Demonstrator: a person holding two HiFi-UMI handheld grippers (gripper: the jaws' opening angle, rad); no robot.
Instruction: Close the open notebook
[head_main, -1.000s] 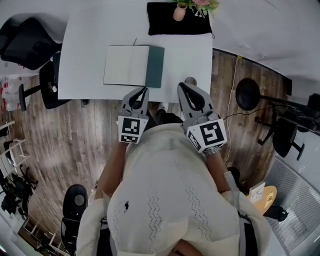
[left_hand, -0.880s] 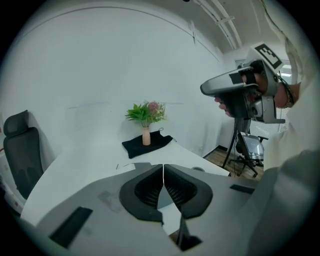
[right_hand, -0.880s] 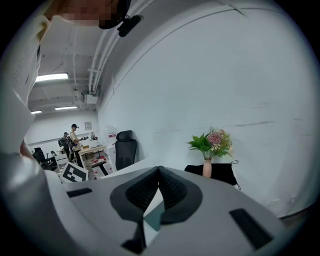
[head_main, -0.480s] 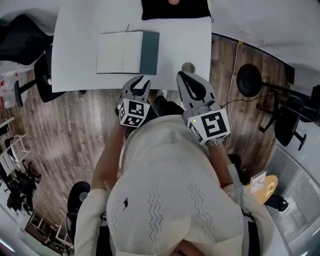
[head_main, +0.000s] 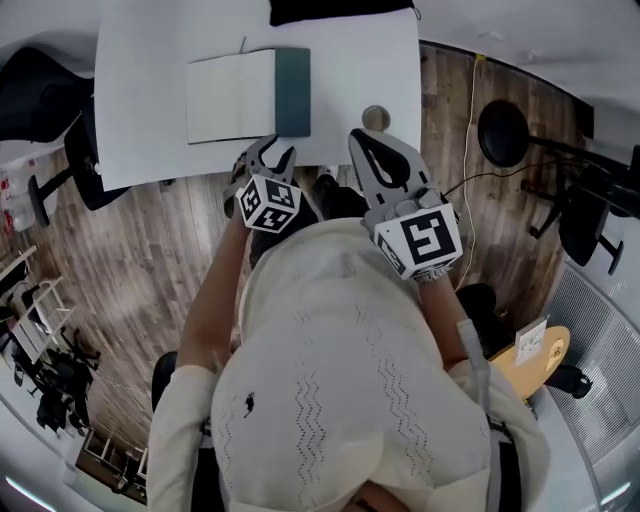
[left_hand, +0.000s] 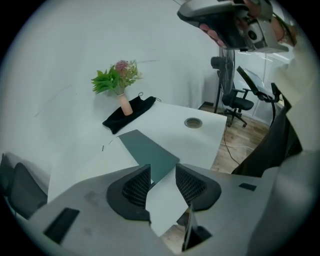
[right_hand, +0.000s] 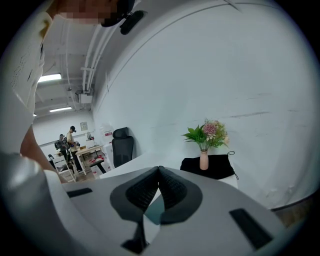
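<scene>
Notebook open and flat on the table, not yet touched

Head view: the teal cover lies at its right side; your left gripper hangs at the table's near edge just below it, and your right gripper is off to the side; left gripper view: jaws a little apart with nothing between them; right gripper view: jaws tip to tip, empty. It looks light and thin (pages probably floppy, cover stiffer); take the teal cover by its free outer edge.

Left tool agape, right tool pinched.
</scene>
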